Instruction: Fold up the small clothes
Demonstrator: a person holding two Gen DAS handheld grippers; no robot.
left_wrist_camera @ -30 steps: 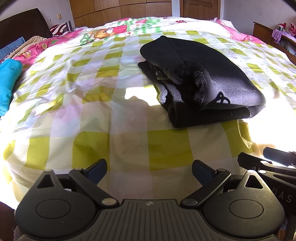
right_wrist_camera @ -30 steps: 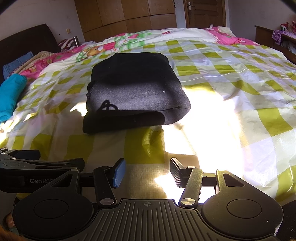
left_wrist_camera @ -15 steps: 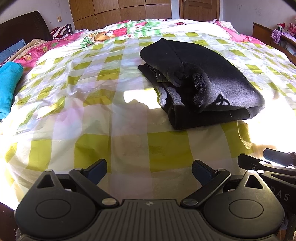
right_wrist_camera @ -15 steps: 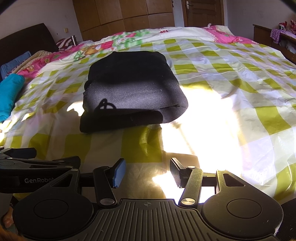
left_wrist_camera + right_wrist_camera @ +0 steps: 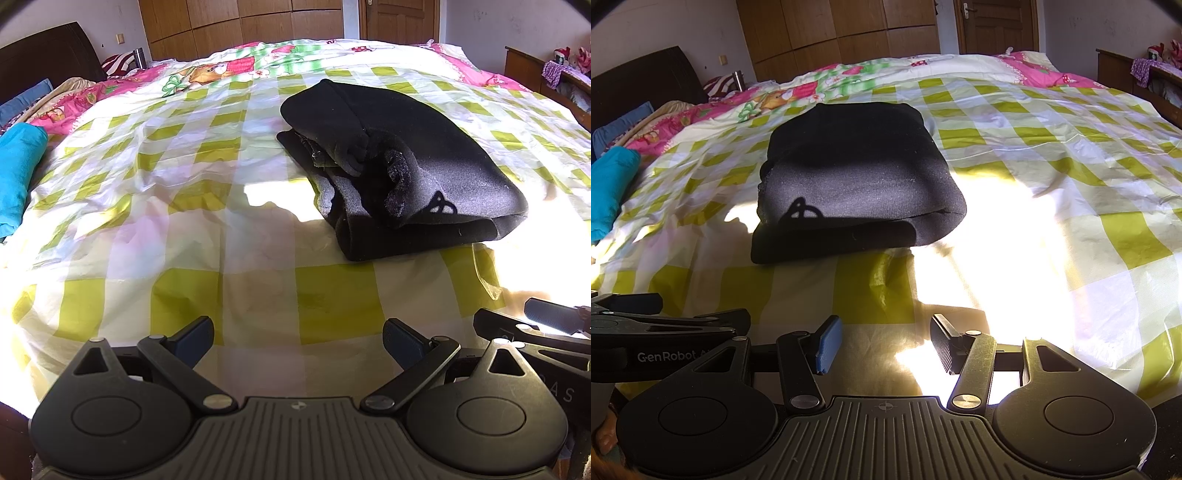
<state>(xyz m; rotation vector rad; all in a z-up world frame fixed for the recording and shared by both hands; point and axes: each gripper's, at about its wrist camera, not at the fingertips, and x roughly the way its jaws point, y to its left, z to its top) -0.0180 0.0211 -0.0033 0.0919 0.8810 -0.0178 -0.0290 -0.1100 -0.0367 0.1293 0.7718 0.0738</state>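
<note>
A black garment (image 5: 402,166) lies folded into a thick bundle on the green-and-white checked bedspread (image 5: 177,206); in the right wrist view the same black garment (image 5: 857,177) sits straight ahead. My left gripper (image 5: 298,338) is open and empty, held back near the bed's front edge, well short of the garment. My right gripper (image 5: 884,343) is open too, nothing between its fingers, also back at the front edge. The other gripper shows at each frame's side edge.
A turquoise folded cloth (image 5: 16,173) lies at the bed's left side. Pink patterned bedding (image 5: 229,70) covers the far part. A dark headboard (image 5: 48,55) stands at the left, a wooden cabinet (image 5: 546,77) with clutter at the right, wardrobes and a door behind.
Both cameras have drifted slightly back and up from the garment. The garment lies as before and both grippers stay open.
</note>
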